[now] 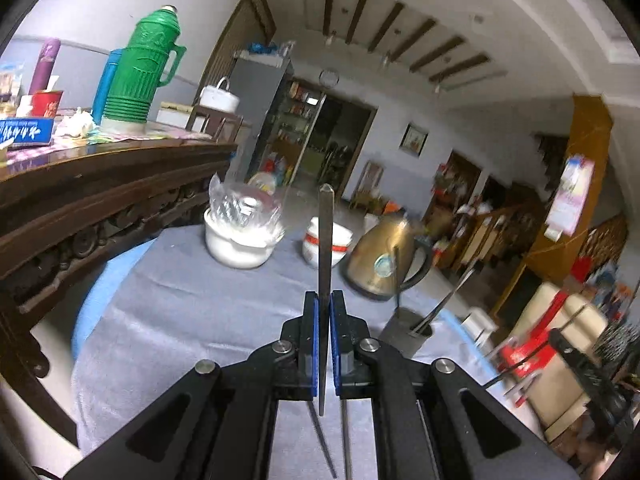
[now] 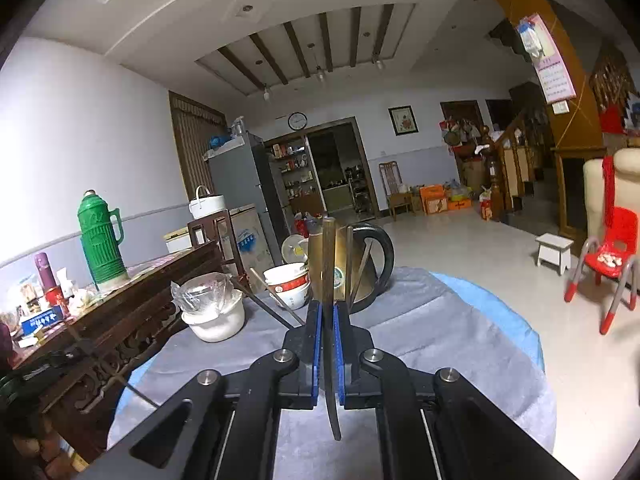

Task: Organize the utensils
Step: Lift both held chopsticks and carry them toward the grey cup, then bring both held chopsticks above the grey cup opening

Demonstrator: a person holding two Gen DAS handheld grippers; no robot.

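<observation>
Left wrist view: a flat metal utensil handle [image 1: 326, 264] is clamped edge-on between the closed blue pads of the left gripper [image 1: 324, 320], long axis upright. The grey utensil holder [image 1: 404, 330], already stocked with utensils, is seen ahead and right of the jaws on the grey-clothed table [image 1: 180, 320], before the brass kettle [image 1: 384, 260]. Kettle label is unreadable.

Right wrist view: a second utensil handle [image 2: 329, 276] is gripped by the shut right gripper [image 2: 328, 334], likewise upright. The holder is hidden here, so the nearer hand cannot be judged. Wall calendar print is illegible.
</observation>
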